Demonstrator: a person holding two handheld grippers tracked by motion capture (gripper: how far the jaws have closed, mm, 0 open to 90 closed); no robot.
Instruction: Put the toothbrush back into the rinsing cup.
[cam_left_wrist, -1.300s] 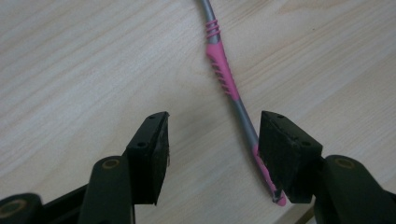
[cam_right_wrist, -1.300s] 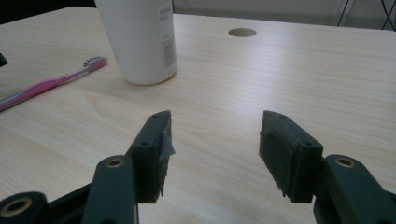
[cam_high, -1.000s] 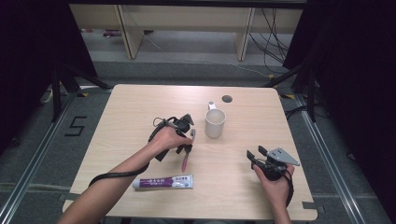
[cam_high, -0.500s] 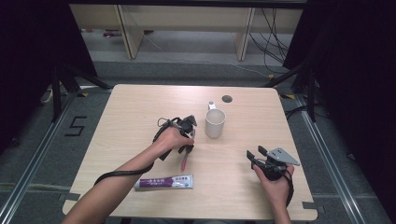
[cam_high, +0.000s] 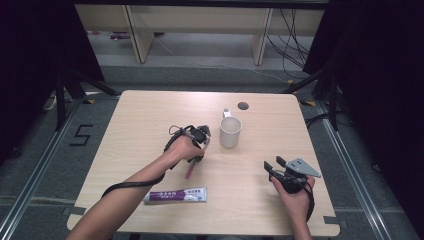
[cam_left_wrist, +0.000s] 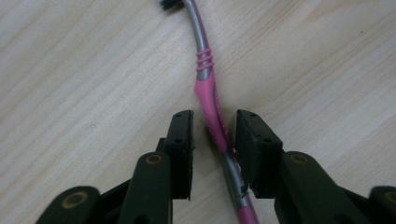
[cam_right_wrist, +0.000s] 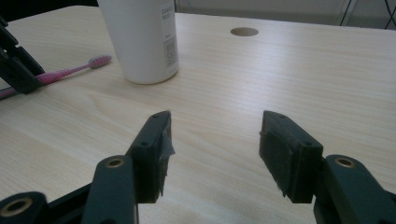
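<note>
Pale wood table (cam_high: 150, 120) from above: the left gripper (cam_high: 199, 141) is down on a pink toothbrush (cam_high: 191, 168) beside a white cup (cam_high: 230, 131), a toothpaste tube (cam_high: 175, 195) lies nearer the person, and the right gripper (cam_high: 274, 167) sits well apart. Left gripper view: jaws slightly apart, straddling the toothbrush (cam_left_wrist: 210, 100) handle on the wood. Right gripper view: jaws wide apart, empty, facing the cup (cam_right_wrist: 140, 37).

Wooden table (cam_high: 150, 115) (mug (cam_high: 230, 132), toothbrush (cam_high: 191, 168), toothpaste (cam_high: 175, 195))
</note>
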